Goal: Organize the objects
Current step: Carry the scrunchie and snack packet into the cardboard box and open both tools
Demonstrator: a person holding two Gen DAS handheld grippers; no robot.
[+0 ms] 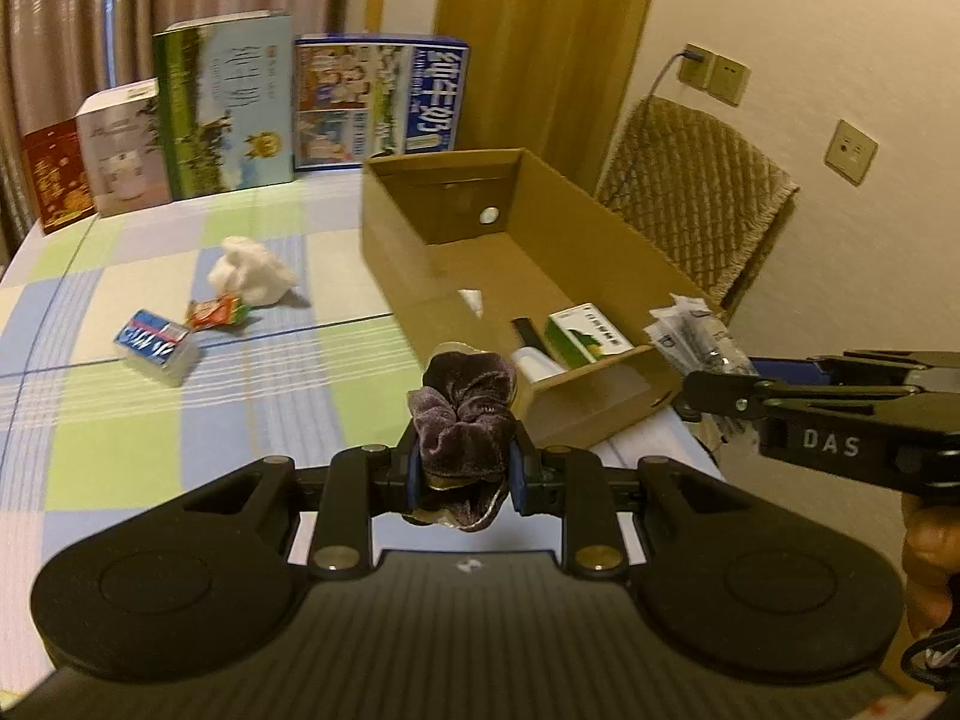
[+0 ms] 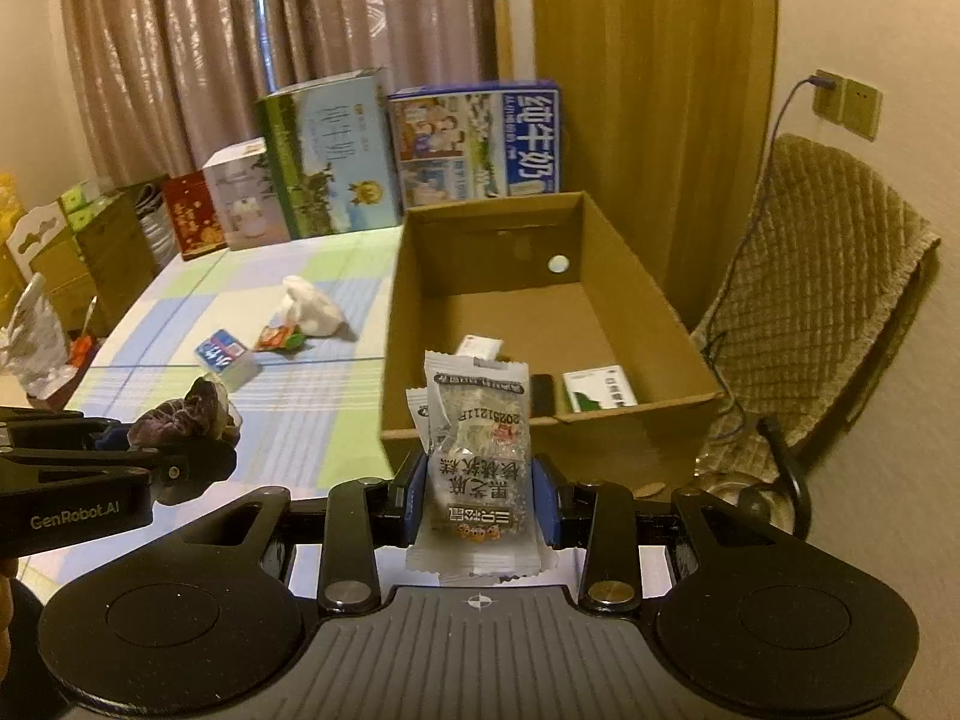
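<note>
The left gripper [image 1: 462,468] is clamped on a dark purple velvet scrunchie [image 1: 465,408], which bulges out above and below the blue pads. The scrunchie is held in the air over the checked green, blue and white tablecloth [image 1: 120,420], just short of the near corner of the open brown cardboard box [image 1: 456,312].

The right gripper [image 2: 480,495] is clamped on clear plastic snack packets with black printed labels [image 2: 477,450]; at least two packets are visible, one behind the other. The packets stand upright between the fingers, in front of the near wall of the box.

Inside the box, near its front wall, lie a green and white carton [image 2: 599,389], a black flat object [image 2: 542,393] and a small white packet [image 2: 478,347].

On the tablecloth, left of the box, lie three items close together: a white crumpled cloth [image 1: 252,273], a red and green wrapped snack [image 1: 216,312] touching it, and a small blue and white packet [image 1: 157,345] just beside the snack.

Large printed cartons [image 1: 312,102] stand along the far table edge.
</note>
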